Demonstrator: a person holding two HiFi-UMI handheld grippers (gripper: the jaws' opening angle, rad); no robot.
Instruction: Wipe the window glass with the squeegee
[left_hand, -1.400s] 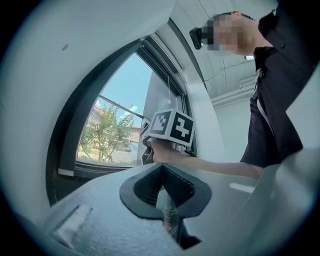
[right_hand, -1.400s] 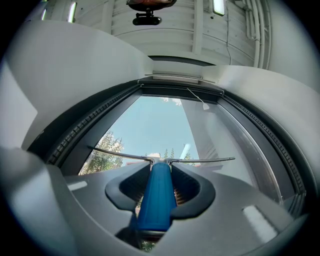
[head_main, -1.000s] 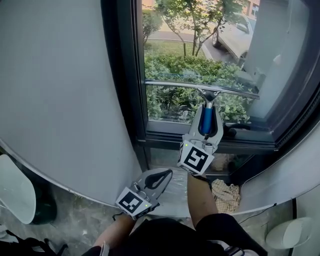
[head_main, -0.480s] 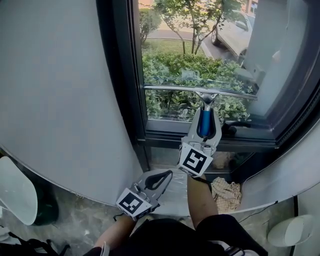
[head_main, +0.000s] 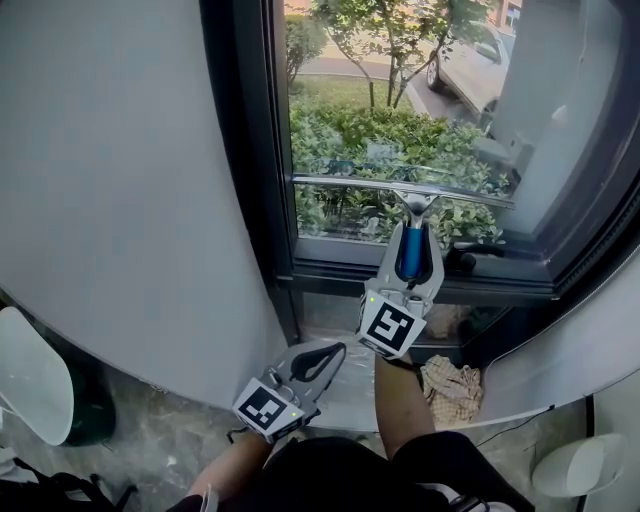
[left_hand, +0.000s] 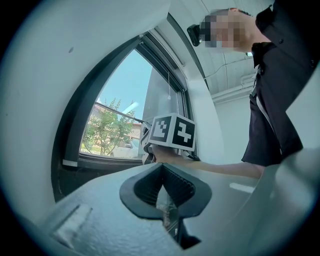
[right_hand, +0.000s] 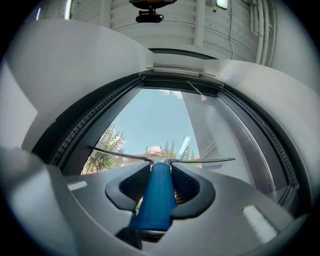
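Right gripper (head_main: 410, 235) pinches the squeegee (head_main: 416, 204) by its blue handle, pointing up the window glass (head_main: 400, 110) — blade level across the lower pane; left gripper (head_main: 312, 362) hangs low, jaws seemingly pressed together.

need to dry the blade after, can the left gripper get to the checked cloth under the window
Probably, though not straight. The left gripper is shut and empty, but the right forearm lies between it and the checked cloth, so it would have to go round that arm.
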